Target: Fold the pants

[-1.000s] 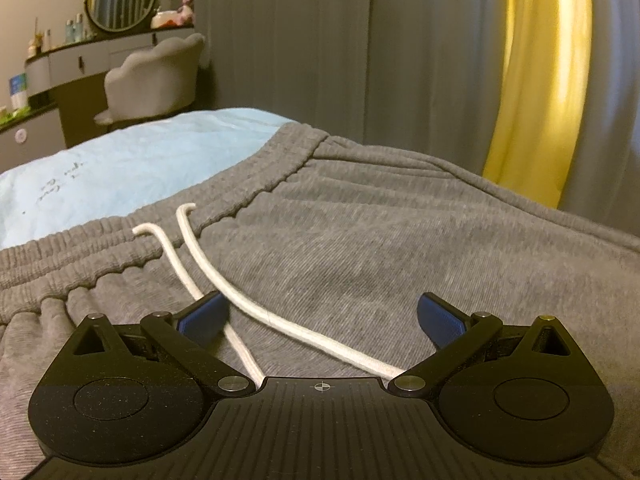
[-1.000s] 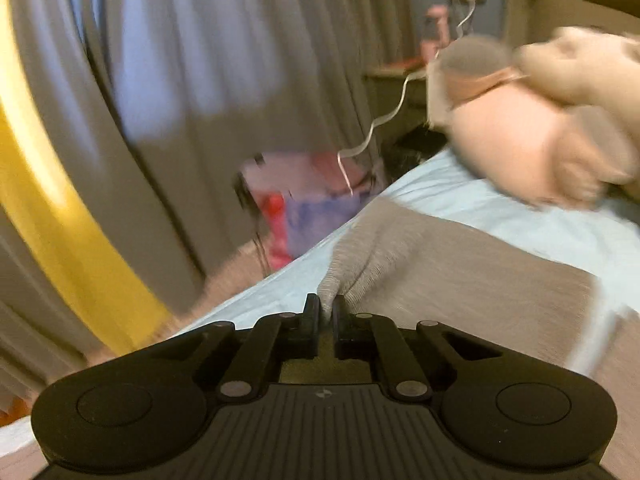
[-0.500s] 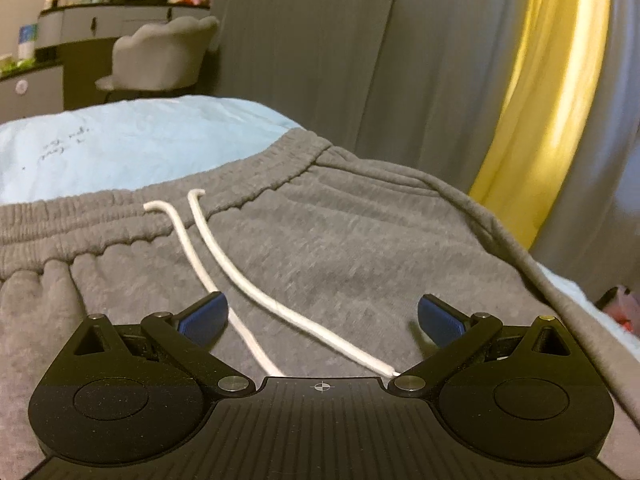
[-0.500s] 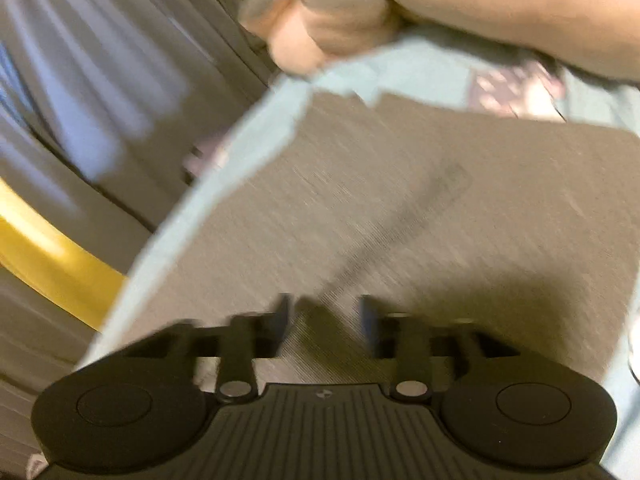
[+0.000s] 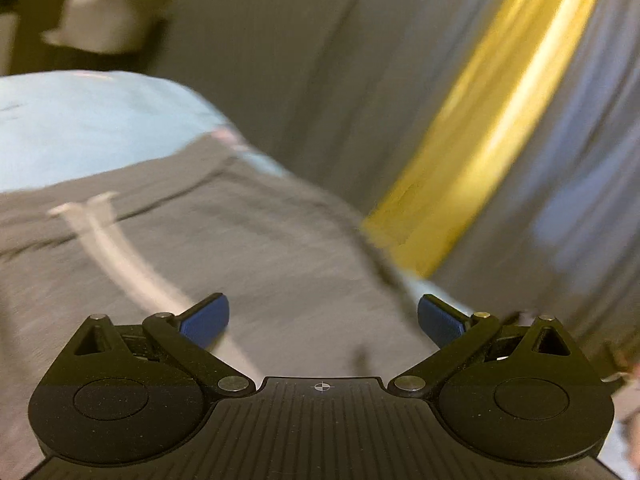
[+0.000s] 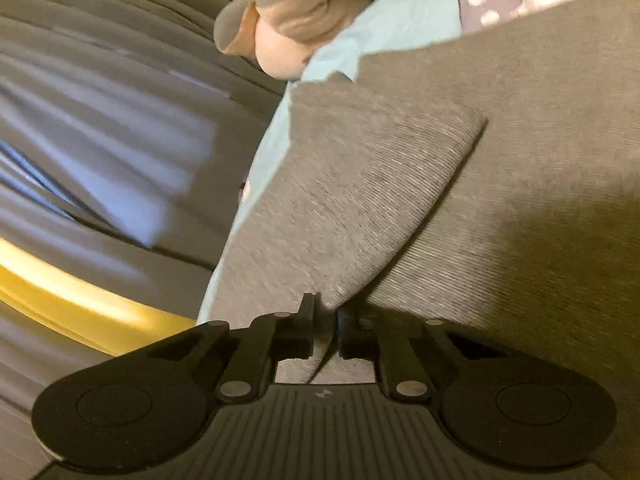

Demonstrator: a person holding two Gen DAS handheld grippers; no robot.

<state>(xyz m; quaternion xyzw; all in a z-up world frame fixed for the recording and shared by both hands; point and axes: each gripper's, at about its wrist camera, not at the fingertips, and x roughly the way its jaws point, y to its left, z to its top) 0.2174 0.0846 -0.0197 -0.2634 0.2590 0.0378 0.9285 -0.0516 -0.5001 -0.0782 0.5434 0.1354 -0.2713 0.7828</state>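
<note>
My right gripper (image 6: 326, 326) has its jaws pressed together on a pinch of grey fabric, a folded edge of the sweatpants (image 6: 500, 208); half a second ago those jaws stood apart over flat cloth, so the grab is fresh. From the pinch a doubled flap of leg runs away toward the far edge, lying on the rest of the pants, with the light blue bedsheet (image 6: 340, 52) beyond and a plush toy (image 6: 288, 20) at the far end. My left gripper (image 5: 322, 322) has its jaws spread wide and holds nothing; it has lifted off the waistband area, and the white drawstring (image 5: 116, 260) lies just beyond its left jaw. The pants lie spread on the bed. I judge the next fold can start, led by my right side.
</note>
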